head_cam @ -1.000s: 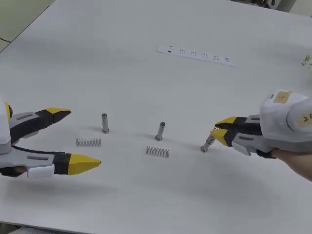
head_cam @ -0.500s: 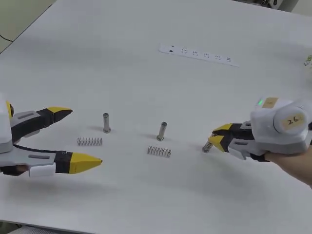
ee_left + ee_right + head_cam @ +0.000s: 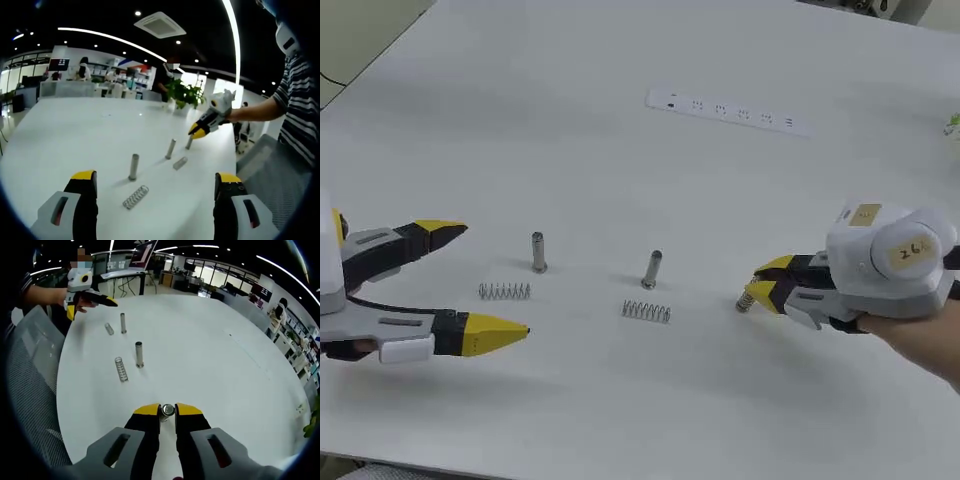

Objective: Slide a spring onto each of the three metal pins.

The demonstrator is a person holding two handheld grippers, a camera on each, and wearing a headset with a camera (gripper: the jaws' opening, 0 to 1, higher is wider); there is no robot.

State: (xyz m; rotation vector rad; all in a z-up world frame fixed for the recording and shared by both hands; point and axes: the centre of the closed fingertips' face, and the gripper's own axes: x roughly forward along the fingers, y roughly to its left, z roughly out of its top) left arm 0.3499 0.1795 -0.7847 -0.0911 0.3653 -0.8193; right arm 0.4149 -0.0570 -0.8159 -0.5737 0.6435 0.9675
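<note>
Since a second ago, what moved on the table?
The right gripper came down over the right pin, jaws hugging its top, pushing the right spring lower so just the bottom coils peek out. The left gripper stayed open and still. The left pin and middle pin still stand bare; the left spring and middle spring still lie beside them.

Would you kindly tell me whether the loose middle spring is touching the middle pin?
Apart. The head view shows a clear gap between the middle spring and the upright middle pin; the right gripper view shows it too.
</note>
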